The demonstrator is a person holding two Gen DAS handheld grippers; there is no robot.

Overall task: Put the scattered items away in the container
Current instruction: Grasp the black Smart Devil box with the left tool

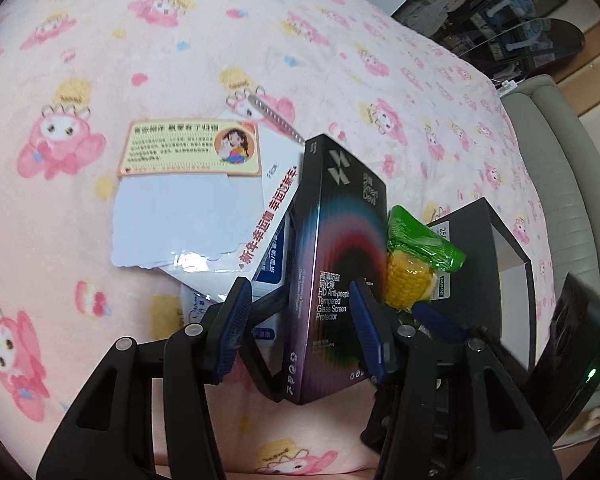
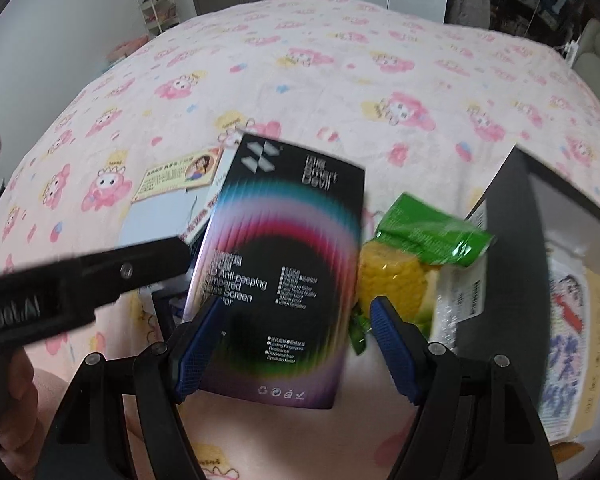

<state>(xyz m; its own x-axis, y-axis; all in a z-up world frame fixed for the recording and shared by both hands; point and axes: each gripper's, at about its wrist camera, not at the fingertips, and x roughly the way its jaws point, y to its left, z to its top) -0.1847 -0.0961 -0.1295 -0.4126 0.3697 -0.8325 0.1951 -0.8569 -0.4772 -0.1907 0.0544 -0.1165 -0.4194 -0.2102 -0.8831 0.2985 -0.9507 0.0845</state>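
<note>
A black screen protector box (image 1: pixel 340 240) stands tilted above the pink bedspread. My left gripper (image 1: pixel 300 288) is shut on its lower part, one pad on each side. In the right wrist view the same box (image 2: pixel 284 264) lies between the wide jaws of my right gripper (image 2: pixel 298 304), which is open; the right pad stands clear of the box edge. The left gripper's fingers (image 2: pixel 156 258) reach the box from the left. A corn cob in a green wrapper (image 1: pixel 410 276) (image 2: pixel 396 280) lies beside the box. The black container (image 1: pixel 512 248) (image 2: pixel 512 208) sits open at the right.
A yellow printed card (image 1: pixel 188 148) lies on white packets (image 1: pixel 188 220) left of the box, with a silvery strip (image 1: pixel 276 120) behind them. A printed sheet (image 2: pixel 568 320) lies in the container. A grey cushioned edge (image 1: pixel 560 200) borders the bed at right. A hand (image 2: pixel 12 400) shows at bottom left.
</note>
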